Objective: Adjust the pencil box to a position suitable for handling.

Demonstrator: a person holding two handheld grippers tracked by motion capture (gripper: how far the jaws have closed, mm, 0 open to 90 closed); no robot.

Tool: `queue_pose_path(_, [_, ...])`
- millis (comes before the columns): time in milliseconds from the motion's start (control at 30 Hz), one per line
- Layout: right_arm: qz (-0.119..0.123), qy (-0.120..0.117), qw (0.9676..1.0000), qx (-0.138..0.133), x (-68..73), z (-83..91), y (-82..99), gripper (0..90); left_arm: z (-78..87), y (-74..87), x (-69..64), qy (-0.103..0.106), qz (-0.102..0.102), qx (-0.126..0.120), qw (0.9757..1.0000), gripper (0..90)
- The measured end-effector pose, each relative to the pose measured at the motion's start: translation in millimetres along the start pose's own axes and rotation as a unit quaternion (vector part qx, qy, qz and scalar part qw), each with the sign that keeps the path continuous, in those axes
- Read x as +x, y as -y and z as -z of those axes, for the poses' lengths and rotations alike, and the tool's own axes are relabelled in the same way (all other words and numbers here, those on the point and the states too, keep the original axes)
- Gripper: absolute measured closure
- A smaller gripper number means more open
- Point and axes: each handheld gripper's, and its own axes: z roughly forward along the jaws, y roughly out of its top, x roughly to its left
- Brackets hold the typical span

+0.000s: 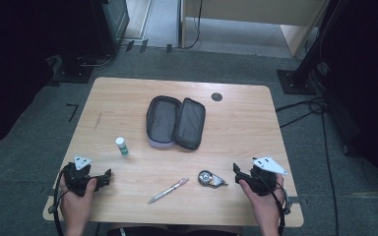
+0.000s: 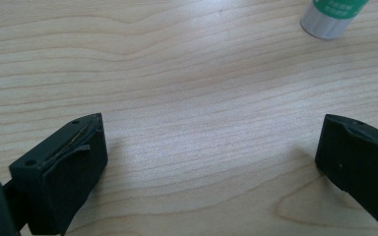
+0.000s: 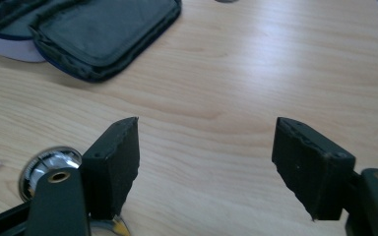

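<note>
- Wooden table, light colour, with several small things on top.
- Left gripper near the front left edge, held in the left hand; jaws wide apart, nothing between them, bare wood below in the left gripper view.
- Right gripper near the front right edge, held in the right hand; jaws apart with a clear gap, nothing between them, pointing toward the table middle.
- Correction tape roller flat on the table, just beside the right gripper tips, not touched; partly hidden behind the left-hand jaw in the right gripper view.
- Pen lying slanted, near the roller, between the two grippers.
- Glue stick with green label, upright, a little beyond the left gripper; also at the top edge of the left gripper view.
- Dark pencil case open flat at the table middle, well apart from both grippers.
</note>
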Motion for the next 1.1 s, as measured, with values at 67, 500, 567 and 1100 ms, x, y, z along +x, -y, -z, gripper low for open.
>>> queue_pose_path(67, [0.0, -0.008, 1.0, -0.001, 7.4, -3.6, -6.0, 29.9, 0.0, 0.0, 0.0, 0.0, -0.001, 0.0, 1.0, 0.0])
queue_pose_path(500, [0.007, -0.065, 0.9978, -0.009, 53.3, -30.2, -33.5, 50.0, -0.1, 0.0, -0.3, 0.004, -0.003, -0.001, 1.0, 0.0])
queue_pose_path(567, [0.008, -0.067, 0.9977, -0.008, 55.9, -31.6, -35.4, 51.4, -0.2, 0.0, -0.3, 0.004, -0.003, -0.001, 1.0, 0.0])
queue_pose_path(1100, [0.04, -0.067, 0.997, 0.0, 95.4, -63.3, -64.8, 69.9, -0.3, -0.1, -1.4, 0.006, -0.005, -0.002, 1.0, 0.0])
